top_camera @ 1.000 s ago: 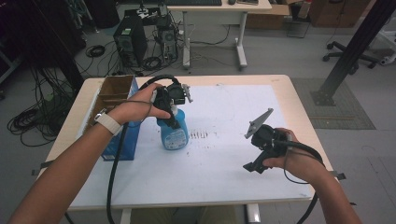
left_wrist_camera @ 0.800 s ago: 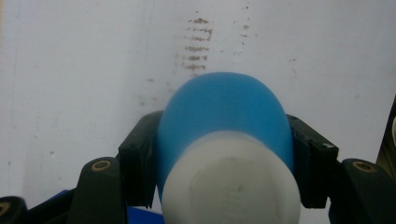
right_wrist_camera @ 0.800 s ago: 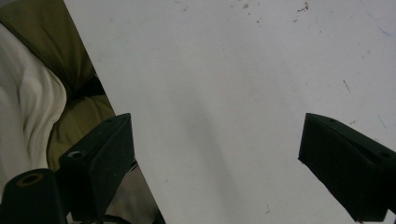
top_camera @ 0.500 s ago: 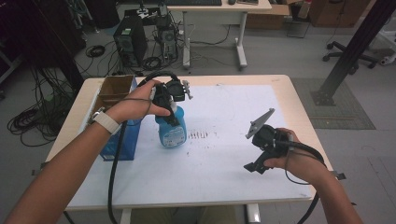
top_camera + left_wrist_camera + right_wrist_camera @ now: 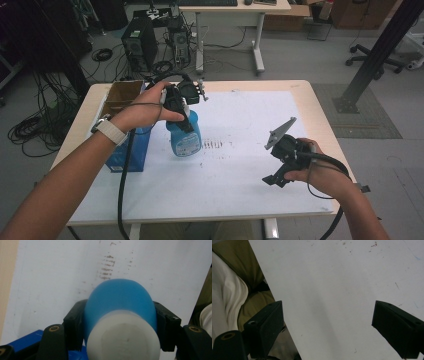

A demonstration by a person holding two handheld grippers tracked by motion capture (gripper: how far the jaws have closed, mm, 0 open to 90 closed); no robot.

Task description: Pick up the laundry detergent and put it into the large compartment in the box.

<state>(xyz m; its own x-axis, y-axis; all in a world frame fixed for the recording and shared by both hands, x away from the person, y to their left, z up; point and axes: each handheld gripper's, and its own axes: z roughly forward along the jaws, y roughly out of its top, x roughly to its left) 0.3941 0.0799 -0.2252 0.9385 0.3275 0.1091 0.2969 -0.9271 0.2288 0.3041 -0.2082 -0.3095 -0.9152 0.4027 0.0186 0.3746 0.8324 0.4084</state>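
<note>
Left gripper [image 5: 186,121]: clamped from above on the neck of the blue plastic spray bottle [image 5: 186,139]; in the left gripper view, black jaws pressed against both sides of the bottle [image 5: 120,305], just under its white cap.
Bottle place: upright, left of centre on the white sheet [image 5: 240,165], base on or just over it, cannot tell which.
Left of bottle: blue box [image 5: 125,152] just beside it, brown cardboard box [image 5: 120,94] farther off at the table's far left corner.
Right gripper [image 5: 272,177]: held over the right near part of the sheet, well apart from the bottle; jaws spread wide, nothing between them [image 5: 327,322].
Open room: bare sheet between bottle and right gripper, and toward the far right.
Edges: wooden table [image 5: 320,115] rim beyond the sheet on the right; near edge close under the right gripper.
</note>
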